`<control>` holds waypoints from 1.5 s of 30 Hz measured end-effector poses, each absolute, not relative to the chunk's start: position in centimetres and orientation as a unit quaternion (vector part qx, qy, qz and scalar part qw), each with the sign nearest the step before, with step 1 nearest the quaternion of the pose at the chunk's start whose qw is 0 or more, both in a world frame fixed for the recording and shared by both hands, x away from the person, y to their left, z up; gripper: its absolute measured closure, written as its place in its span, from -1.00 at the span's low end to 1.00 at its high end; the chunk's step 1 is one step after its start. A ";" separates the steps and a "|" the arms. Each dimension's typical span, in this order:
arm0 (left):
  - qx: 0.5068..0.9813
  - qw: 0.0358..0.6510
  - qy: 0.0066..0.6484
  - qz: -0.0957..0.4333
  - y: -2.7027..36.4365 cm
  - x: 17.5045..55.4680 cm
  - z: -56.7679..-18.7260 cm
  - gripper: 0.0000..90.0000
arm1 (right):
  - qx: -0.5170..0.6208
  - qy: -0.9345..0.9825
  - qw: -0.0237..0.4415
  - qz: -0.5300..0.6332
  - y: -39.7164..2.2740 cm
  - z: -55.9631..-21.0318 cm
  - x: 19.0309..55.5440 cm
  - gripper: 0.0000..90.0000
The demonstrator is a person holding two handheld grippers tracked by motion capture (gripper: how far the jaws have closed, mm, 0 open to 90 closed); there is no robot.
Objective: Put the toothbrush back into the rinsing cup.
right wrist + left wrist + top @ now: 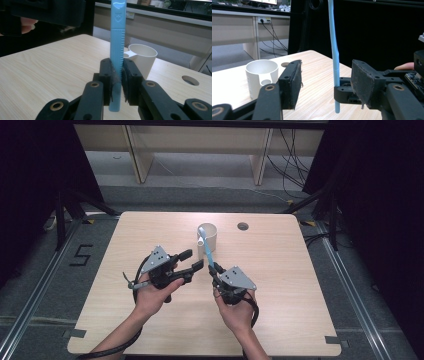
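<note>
A light blue toothbrush (pixel 207 251) stands nearly upright above the table, and my right gripper (pixel 213 270) is shut on its lower handle. In the right gripper view the handle (pixel 116 50) is pinched between the two pads, right gripper (pixel 117 72). My left gripper (pixel 193 260) is open, its tips pointing at the brush from the left, a little short of it. In the left gripper view the toothbrush (pixel 334 55) shows between the spread jaws of the left gripper (pixel 324 80), with nothing touching the pads. A white cup (pixel 208 236) stands on the table just behind the brush.
The wooden table (pixel 280 285) has a round cable hole (pixel 243 226) to the right of the cup. In the left gripper view the cup (pixel 260 75) is at the left. Dark curtains flank the table, and cables and desk legs lie beyond its far edge.
</note>
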State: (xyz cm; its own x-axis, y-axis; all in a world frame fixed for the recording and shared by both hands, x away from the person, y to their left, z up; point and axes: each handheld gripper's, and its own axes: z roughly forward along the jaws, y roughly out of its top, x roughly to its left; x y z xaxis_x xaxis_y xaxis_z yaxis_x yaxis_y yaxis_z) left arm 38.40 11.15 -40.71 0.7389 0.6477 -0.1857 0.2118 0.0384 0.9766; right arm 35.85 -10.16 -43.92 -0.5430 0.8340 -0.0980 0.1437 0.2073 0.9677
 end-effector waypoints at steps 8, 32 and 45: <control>0.673 0.645 0.320 0.169 10.4 38.9 -40.6 0.05 | 0.341 0.704 0.328 0.530 -10.0 -44.0 35.9 0.76; 0.677 0.646 0.321 0.145 9.0 39.8 -40.8 0.44 | 0.342 0.706 0.326 0.527 -9.8 -44.1 35.8 0.77; 0.674 0.652 0.321 0.134 8.8 40.0 -41.0 0.69 | 0.342 0.709 0.325 0.524 -9.7 -44.0 35.7 0.77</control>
State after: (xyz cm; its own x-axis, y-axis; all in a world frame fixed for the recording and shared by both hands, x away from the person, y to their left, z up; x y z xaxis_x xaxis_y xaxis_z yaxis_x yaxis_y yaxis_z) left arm 40.05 8.85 -41.03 0.7578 0.6078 -0.2374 0.2574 0.0558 0.9647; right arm 35.74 -9.73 -44.02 -0.5548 0.8256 -0.1023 0.1447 0.2169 0.9654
